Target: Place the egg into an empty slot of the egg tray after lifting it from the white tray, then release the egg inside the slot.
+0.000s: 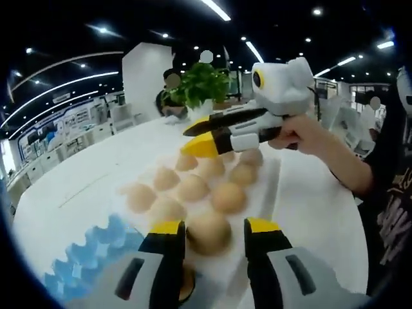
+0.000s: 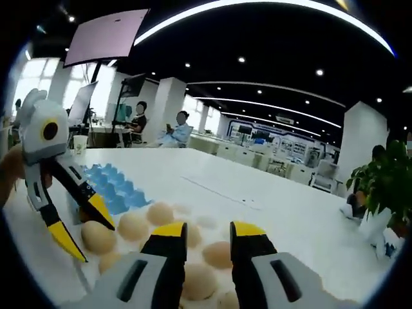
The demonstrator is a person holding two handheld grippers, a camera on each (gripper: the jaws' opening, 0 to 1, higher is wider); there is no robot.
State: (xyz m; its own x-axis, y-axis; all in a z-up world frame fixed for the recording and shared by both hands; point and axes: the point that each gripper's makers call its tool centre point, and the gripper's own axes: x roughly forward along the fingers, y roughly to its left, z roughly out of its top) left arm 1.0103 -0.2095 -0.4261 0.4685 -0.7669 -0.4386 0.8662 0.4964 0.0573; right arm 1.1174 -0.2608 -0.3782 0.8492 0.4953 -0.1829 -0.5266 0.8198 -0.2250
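Several brown eggs lie on the white tray [image 1: 270, 183]. My left gripper [image 1: 214, 226] is open, its yellow-tipped jaws standing on either side of the nearest egg [image 1: 209, 233] with a gap on each side. The right gripper view shows the same left gripper [image 2: 89, 235] straddling that egg [image 2: 96, 237]. The blue egg tray [image 1: 90, 254] [image 2: 112, 183] sits just beside the white tray. My right gripper [image 1: 193, 140] [image 2: 209, 230] hovers above the far eggs, open by a narrow gap, with nothing between its jaws.
A hand [image 1: 302, 132] holds the right gripper, and the person's body fills the right edge. A potted plant [image 1: 199, 84] [image 2: 386, 187] stands at the far table end. A paper cup [image 2: 80, 144] stands behind the blue tray. People sit at desks beyond.
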